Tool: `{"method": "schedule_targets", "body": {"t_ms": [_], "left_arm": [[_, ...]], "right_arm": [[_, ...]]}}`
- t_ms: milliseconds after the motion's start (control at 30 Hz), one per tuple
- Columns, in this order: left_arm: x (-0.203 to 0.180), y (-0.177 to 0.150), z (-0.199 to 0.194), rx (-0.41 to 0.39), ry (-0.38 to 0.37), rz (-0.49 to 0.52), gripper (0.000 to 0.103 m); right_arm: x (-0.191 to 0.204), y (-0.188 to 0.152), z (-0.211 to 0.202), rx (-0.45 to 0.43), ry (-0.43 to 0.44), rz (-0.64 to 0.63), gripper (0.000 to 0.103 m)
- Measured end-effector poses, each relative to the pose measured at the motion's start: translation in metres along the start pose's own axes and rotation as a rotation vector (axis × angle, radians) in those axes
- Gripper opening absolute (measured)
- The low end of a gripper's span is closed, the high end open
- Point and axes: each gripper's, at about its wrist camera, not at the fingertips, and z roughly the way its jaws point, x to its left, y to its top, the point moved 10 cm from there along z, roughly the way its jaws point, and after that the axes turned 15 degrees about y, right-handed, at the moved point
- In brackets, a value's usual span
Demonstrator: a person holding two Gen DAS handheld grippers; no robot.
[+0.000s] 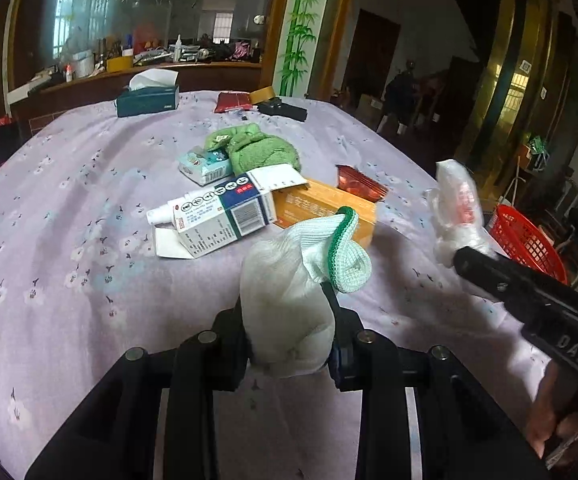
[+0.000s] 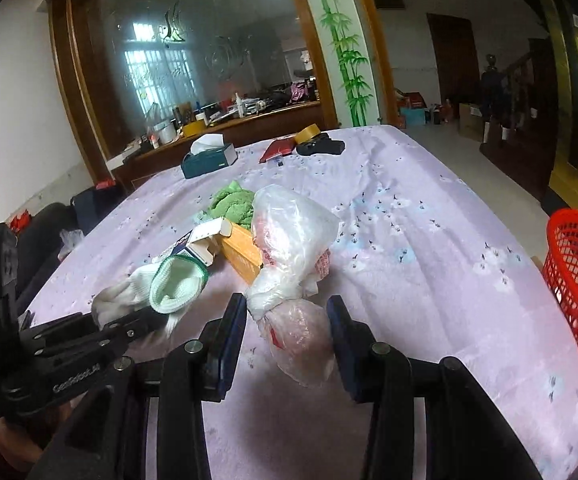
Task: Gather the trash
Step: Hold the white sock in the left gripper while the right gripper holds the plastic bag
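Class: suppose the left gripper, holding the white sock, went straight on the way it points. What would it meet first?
Probably the orange box, directly ahead of the left gripper beyond the white sock, beside the blue-and-white carton. Depth is uncertain, so it may pass above.

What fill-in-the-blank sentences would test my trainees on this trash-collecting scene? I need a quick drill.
1. The left gripper holds a white knitted glove with a ____ cuff.
2. The right gripper holds a crumpled clear ____ bag.
3. The red mesh basket stands at the table's ____ edge.
4. A white tissue sticks out of the dark ____ box.

Missing words: green; plastic; right; teal
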Motion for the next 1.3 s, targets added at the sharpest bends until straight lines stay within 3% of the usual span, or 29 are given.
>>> {"method": "schedule_targets", "body": {"t_ms": [733,1300], "left_arm": [[-0.005,-0.001,-0.008,-0.066,0.075,0.054,0.030],[-0.005,0.000,-0.012,-0.084,0.111,0.052,0.030]], "right_arm": [[-0.009,-0.009,-0.008,-0.070,-0.067,-0.005,0.045],[-0.011,-0.010,-0.011,-0.073,-0.054,0.003,0.045]]}}
